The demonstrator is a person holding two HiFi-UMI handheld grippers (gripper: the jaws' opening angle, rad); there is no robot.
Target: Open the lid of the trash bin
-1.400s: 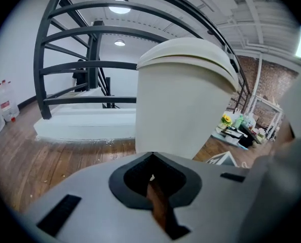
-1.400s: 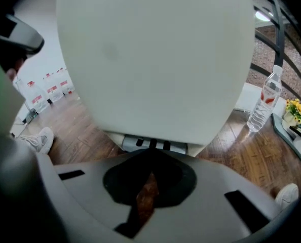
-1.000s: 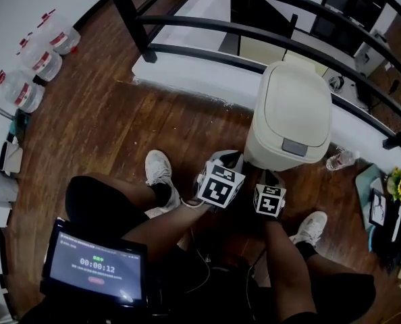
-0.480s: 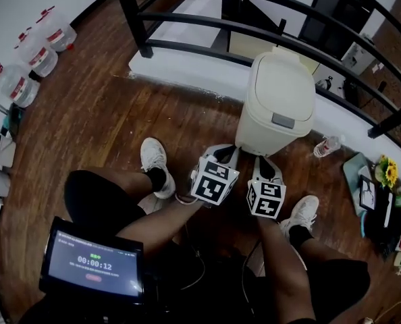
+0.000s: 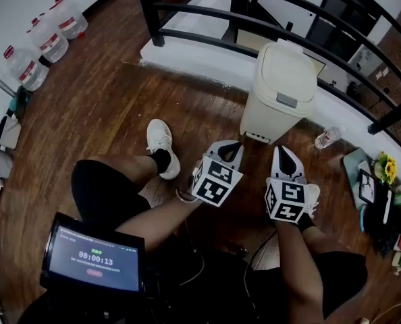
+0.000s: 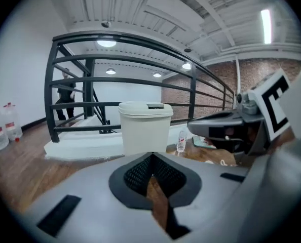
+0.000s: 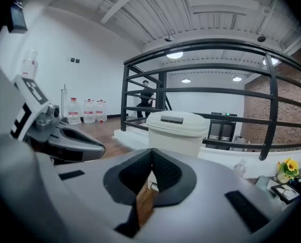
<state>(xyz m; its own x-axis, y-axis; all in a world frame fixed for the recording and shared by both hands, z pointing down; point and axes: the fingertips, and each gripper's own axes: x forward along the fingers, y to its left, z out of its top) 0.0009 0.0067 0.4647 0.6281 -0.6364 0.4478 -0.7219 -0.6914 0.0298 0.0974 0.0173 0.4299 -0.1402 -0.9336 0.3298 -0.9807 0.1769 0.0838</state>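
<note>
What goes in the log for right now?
trash bin lid: closed | left gripper: shut, empty | right gripper: shut, empty | contact: none

Head view: steeply down from above. Left gripper view, right gripper view: low, level. All share the trash bin (image 5: 285, 79).
</note>
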